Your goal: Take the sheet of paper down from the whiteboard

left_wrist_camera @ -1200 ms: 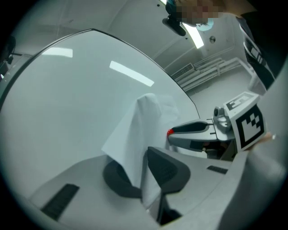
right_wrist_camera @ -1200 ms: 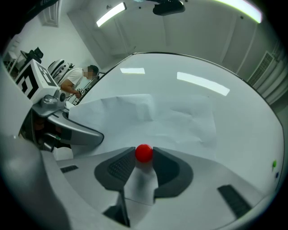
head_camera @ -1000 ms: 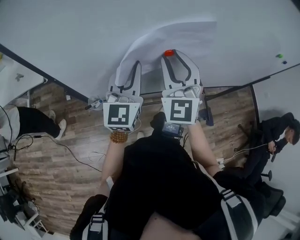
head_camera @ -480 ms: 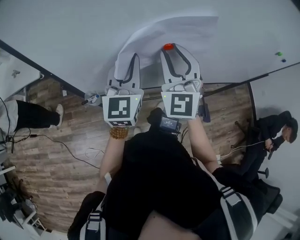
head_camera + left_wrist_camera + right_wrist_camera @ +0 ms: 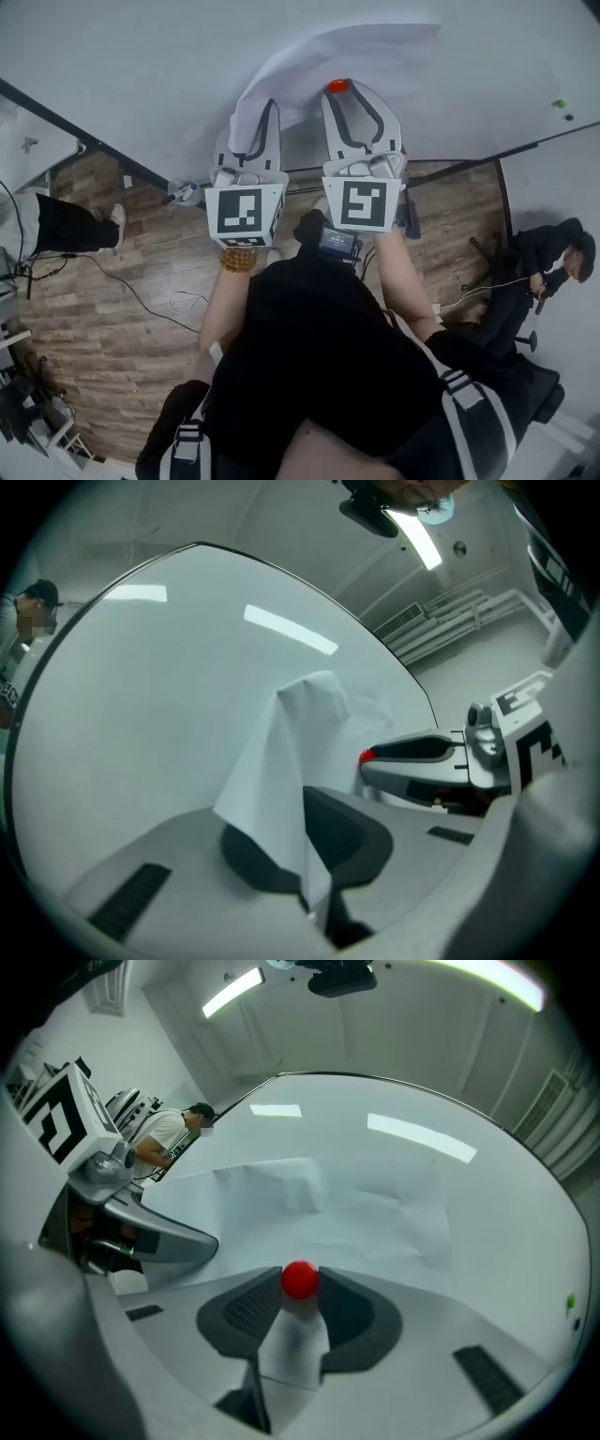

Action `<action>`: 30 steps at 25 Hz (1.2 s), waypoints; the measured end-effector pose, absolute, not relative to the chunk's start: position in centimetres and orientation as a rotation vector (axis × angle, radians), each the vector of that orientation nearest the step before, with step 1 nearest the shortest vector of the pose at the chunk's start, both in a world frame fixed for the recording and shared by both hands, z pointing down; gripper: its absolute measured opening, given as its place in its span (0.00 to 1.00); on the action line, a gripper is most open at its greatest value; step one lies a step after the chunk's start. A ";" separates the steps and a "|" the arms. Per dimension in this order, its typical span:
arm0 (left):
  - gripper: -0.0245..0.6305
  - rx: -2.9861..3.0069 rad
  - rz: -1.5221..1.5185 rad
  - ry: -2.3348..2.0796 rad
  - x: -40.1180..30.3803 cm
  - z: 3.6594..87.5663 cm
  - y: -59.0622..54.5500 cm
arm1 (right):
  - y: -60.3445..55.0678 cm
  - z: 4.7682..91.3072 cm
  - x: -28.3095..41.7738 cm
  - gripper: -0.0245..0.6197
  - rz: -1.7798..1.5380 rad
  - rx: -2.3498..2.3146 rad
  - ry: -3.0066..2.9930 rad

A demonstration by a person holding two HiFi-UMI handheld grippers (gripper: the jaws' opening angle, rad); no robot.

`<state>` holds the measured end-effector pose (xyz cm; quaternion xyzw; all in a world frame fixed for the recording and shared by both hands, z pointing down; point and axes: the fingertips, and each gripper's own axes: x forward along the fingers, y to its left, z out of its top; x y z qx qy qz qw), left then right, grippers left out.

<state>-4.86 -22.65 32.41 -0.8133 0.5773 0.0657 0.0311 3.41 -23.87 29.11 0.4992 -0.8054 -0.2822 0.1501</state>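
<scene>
Left gripper (image 5: 305,847) is clamped on one lower corner of the sheet of paper (image 5: 352,54). The corner is pinched right between the dark pads, and that bit of the sheet is peeled off the whiteboard (image 5: 131,66) and stands out in a loose fold. Right gripper (image 5: 300,1299) sits just beside it, pointing at the board, with its pads closed on a small red magnet (image 5: 300,1279), one on each side. The magnet sits near the sheet's lower edge.

The rest of the sheet lies against the board, a little wrinkled, running up and to the right from the two grippers. In the head view it's in the lower middle part of the board, not far above the bottom edge. Over by the board's right edge there are two tiny dots, one green (image 5: 560,103) and one blue (image 5: 568,117), well apart from the paper.

The board itself is glossy white with a thin dark frame (image 5: 75,127), and the ceiling lights (image 5: 230,990) reflect off it. Below it there's a wood-plank floor (image 5: 112,281) with a few cables (image 5: 141,302) trailing across. One person (image 5: 56,242) in dark trousers stands off to the left. Another person (image 5: 553,267) in dark clothes is over on the right by the white wall. The right gripper view also catches someone in a white shirt (image 5: 169,1133) past the board's left edge.
</scene>
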 end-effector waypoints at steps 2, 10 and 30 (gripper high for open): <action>0.05 -2.509 0.222 1.760 -4.9 32.4 -22.5 | -23.8 29.3 3.4 0.22 -0.802 1.435 -2.304; 0.05 -2.507 0.238 1.757 -5.0 32.5 -22.5 | -23.8 29.1 3.4 0.22 -0.798 1.457 -2.326; 0.05 -2.563 0.236 1.753 -4.7 33.1 -22.5 | -23.7 29.0 3.3 0.22 -0.787 1.464 -2.331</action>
